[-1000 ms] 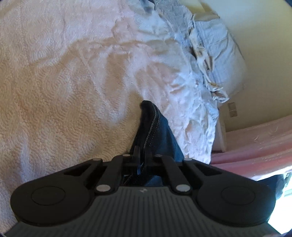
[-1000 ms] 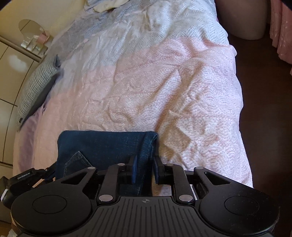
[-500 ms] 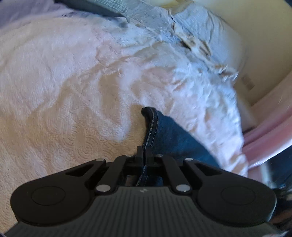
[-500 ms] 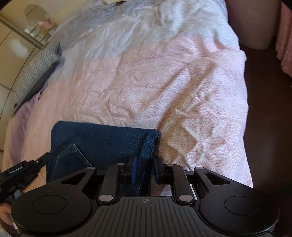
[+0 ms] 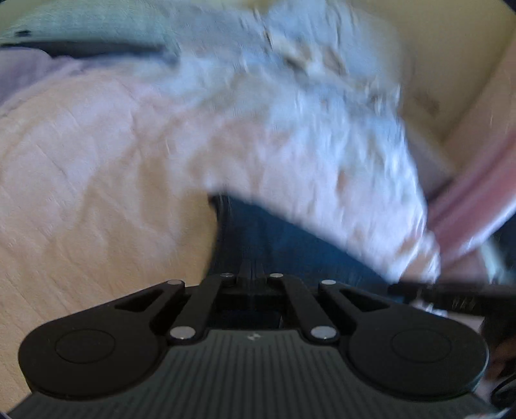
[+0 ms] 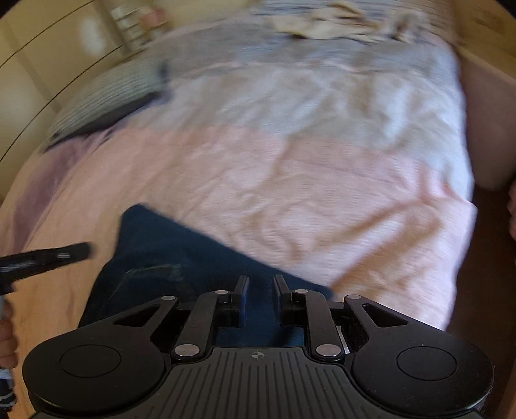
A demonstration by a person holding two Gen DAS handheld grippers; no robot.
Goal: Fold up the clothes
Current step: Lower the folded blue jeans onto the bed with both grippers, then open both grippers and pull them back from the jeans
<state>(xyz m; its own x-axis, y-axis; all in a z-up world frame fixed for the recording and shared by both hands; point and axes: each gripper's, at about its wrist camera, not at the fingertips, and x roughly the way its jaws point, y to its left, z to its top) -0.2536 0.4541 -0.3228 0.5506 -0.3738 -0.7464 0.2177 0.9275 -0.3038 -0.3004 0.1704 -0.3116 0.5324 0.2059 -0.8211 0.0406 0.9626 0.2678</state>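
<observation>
We are in a bedroom of a home. A wide bed [image 6: 322, 199] fills most of both views, covered with a quilted pink and white bedspread [image 6: 290, 180] that is creased and rumpled. At its far end we see a striped grey pillow [image 6: 106, 96] and loose, crumpled bedding [image 6: 322, 25]. Pale cupboard doors [image 6: 42, 64] stand beside the bed, and small jars or bottles, too blurred to name, sit on a surface at the far end. A cream wall [image 5: 435, 48] runs along the other side, and a pink curtain [image 5: 477, 193] hangs next to it. A pair of dark blue jeans [image 6: 180, 254] lies on the bedspread.
</observation>
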